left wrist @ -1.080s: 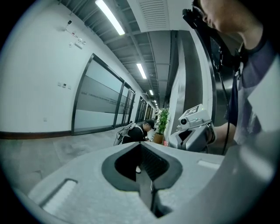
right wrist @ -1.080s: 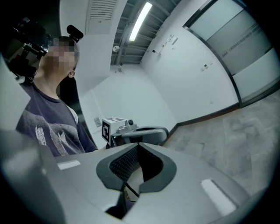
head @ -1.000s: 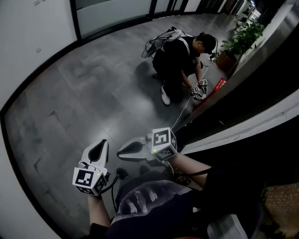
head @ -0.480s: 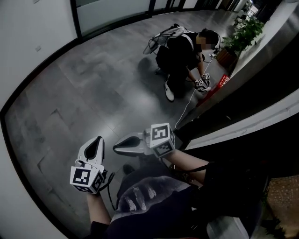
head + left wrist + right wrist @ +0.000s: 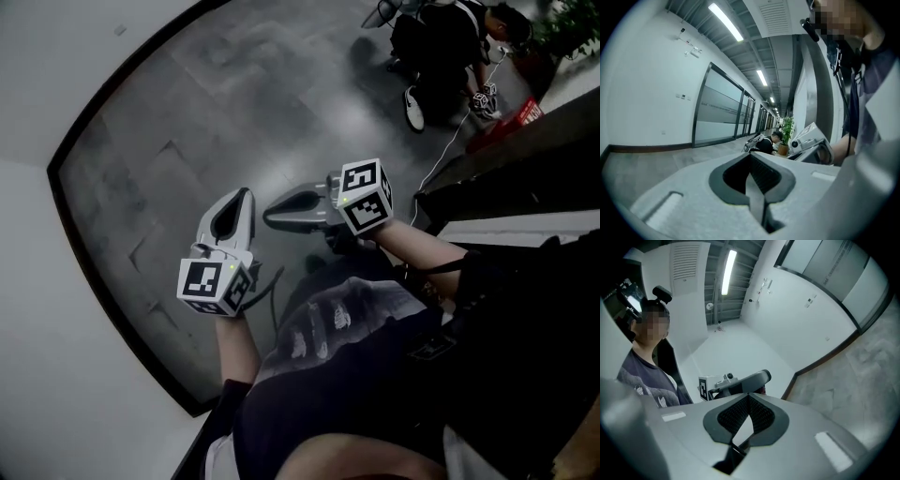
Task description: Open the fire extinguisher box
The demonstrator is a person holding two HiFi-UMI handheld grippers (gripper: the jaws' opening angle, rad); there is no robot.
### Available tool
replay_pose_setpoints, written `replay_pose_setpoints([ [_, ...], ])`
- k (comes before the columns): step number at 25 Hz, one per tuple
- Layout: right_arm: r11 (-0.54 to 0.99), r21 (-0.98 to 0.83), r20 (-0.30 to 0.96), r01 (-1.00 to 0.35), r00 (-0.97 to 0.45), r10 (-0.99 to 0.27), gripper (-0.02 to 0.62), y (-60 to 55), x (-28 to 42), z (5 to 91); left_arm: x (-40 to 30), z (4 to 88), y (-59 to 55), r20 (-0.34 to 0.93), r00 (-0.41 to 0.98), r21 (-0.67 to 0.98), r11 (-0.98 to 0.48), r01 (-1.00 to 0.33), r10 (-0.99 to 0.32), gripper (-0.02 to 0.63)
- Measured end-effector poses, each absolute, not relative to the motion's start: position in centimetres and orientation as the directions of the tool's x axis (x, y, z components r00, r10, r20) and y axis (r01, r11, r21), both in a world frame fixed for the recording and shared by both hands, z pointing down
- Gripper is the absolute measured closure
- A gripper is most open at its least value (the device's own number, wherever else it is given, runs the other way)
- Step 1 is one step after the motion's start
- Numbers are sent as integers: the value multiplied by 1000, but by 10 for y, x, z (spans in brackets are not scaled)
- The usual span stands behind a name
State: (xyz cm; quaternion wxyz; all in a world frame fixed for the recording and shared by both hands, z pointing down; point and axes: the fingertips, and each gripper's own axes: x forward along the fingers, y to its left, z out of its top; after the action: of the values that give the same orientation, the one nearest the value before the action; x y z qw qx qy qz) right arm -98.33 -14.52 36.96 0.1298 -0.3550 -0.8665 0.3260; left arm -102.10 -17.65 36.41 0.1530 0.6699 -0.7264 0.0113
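Two grippers: the left hand-held gripper and the right hand-held gripper, each with jaws together, empty, over the floor. One red fire extinguisher box lies beside one crouching person, well apart from both.

The left gripper is held out in front of the body and points away and slightly downward. Its jaws are closed together with nothing between them. The right gripper lies about level and points sideways toward the left one, with its tip near that gripper's jaws. Its own jaws are likewise together and empty. Both forearms are bare: the left forearm reaches forward, and the right forearm angles inward across the torso.
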Motion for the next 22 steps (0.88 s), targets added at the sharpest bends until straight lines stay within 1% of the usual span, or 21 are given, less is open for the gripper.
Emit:
replay_pose_setpoints([
  [4,493,-682,-43,540,-703,710,595,-169,-1013,359,-1050,358,-195,244,-85,192,134,-972,-966,603],
  [7,460,-710,-69,533,-703,708,595,-176,-1018,364,-1056,365,-198,242,-98,209,151,-966,-965,603],
  [11,442,-740,-82,508,-720,689,595,-207,-1027,366,-1066,371,-228,252,-74,228,134,-964,-965,603],
  [14,480,-732,-57,484,-745,664,595,-254,-1025,366,-1061,376,-274,248,-32,236,93,-967,-968,603],
  [18,479,-752,-56,454,-767,639,595,-271,-1028,379,-1058,389,-286,284,13,242,59,-968,-959,603],
  [20,524,-737,-5,426,-779,627,595,-280,-1032,382,-1060,388,-292,278,28,250,44,-967,-960,603],
  [22,576,-698,52,426,-772,634,595,-288,-1034,383,-1063,387,-297,274,26,254,46,-966,-961,603],
])
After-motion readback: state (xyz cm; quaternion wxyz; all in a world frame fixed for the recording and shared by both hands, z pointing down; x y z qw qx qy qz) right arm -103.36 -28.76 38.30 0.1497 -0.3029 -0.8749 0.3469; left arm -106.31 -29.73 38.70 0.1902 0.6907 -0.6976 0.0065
